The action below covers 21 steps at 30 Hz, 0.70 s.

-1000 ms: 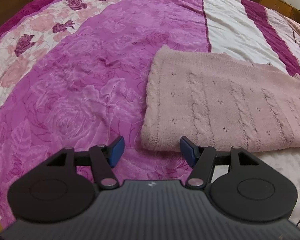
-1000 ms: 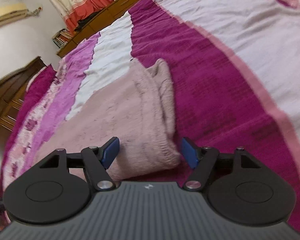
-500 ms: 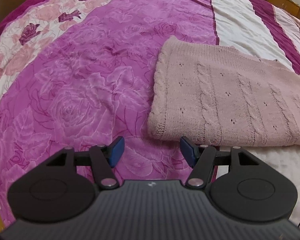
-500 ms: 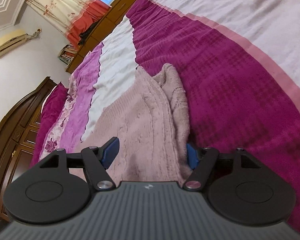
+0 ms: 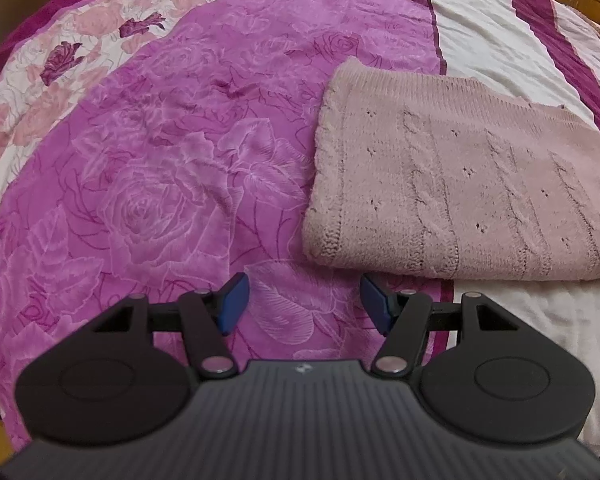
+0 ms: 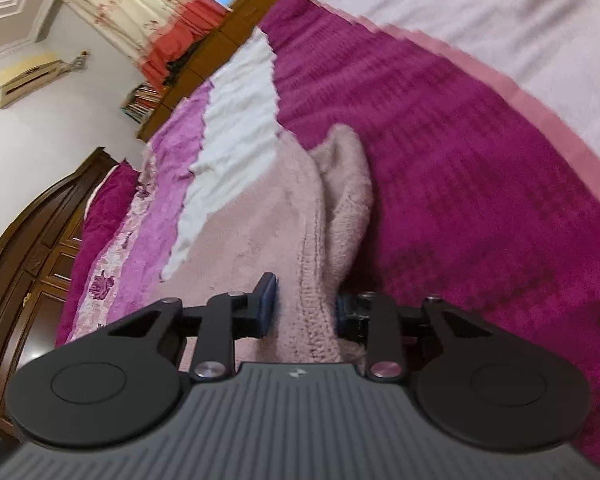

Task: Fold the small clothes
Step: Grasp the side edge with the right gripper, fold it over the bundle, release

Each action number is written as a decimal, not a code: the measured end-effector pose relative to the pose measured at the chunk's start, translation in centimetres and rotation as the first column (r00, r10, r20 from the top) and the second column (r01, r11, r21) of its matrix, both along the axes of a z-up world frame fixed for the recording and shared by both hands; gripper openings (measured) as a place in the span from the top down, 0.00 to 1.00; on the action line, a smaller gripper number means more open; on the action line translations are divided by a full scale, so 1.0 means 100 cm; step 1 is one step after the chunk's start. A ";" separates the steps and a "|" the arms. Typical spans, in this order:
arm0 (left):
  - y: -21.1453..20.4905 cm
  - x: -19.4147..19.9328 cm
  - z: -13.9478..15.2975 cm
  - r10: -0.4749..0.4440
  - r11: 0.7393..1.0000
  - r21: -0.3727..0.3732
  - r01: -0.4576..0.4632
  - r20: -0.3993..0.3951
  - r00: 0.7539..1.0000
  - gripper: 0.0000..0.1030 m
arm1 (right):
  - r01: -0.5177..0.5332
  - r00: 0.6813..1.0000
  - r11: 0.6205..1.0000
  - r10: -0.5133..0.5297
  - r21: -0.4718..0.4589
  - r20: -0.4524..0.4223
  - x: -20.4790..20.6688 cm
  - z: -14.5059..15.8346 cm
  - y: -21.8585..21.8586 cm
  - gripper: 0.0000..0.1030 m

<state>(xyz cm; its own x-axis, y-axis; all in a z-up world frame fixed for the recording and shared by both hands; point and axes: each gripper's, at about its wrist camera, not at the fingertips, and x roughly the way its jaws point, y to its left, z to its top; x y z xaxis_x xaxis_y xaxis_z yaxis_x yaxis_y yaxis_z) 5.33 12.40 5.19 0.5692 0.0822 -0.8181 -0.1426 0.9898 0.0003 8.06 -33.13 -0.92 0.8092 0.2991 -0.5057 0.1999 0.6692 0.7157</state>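
Closing on the ribbed end of the pink sweater (image 6: 312, 264), the right hand-held gripper (image 6: 305, 309) takes a corner to lift for a fold. Spread flat mid-bed (image 5: 148, 184), the sweater lies just ahead of the left hand-held gripper (image 5: 303, 301), which hovers wide and empty by its near corner, probably ready to match that grasp.

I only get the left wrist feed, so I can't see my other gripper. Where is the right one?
Observer: The right gripper is at the far end of the sweater, its jaws closing with a bunched knit edge between them.
Operator: Is that end lying flat like my end?
Observer: No. A rumpled flap sticks out beside the folded body onto the dark magenta stripe of the bedspread.
Operator: Is my left gripper visible from there?
Observer: No. That view shows only the sweater, the bed, and a curtain behind it.
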 end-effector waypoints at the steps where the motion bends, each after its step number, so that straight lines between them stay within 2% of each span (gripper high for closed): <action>1: 0.000 0.000 0.000 -0.003 1.000 0.002 0.003 0.000 1.000 0.39 | 0.006 1.000 1.000 -0.006 0.015 -0.005 0.001 -0.004 -0.002 0.63; 6: -0.001 -0.001 0.000 -0.007 1.000 -0.001 0.007 -0.001 1.000 0.39 | 0.018 1.000 0.999 -0.018 0.041 0.007 0.003 -0.011 -0.003 0.64; 8: 0.001 -0.002 0.001 -0.004 1.000 -0.008 0.004 -0.002 1.000 0.39 | 0.014 1.000 1.000 -0.014 0.020 0.011 0.003 -0.007 -0.001 0.70; 11: 0.002 -0.002 0.002 -0.004 1.000 -0.013 0.004 -0.002 1.000 0.39 | 0.003 0.999 1.000 -0.003 -0.021 0.035 0.001 0.004 0.004 0.75; 17: 0.006 -0.004 0.004 -0.001 1.000 -0.021 0.001 0.004 1.000 0.39 | -0.027 0.993 1.000 0.027 0.003 0.112 0.002 0.032 0.012 0.77; 21: 0.011 -0.003 0.010 0.013 0.999 -0.041 -0.013 0.018 1.000 0.39 | -0.052 0.987 0.999 0.053 -0.012 0.151 0.007 0.054 0.028 0.78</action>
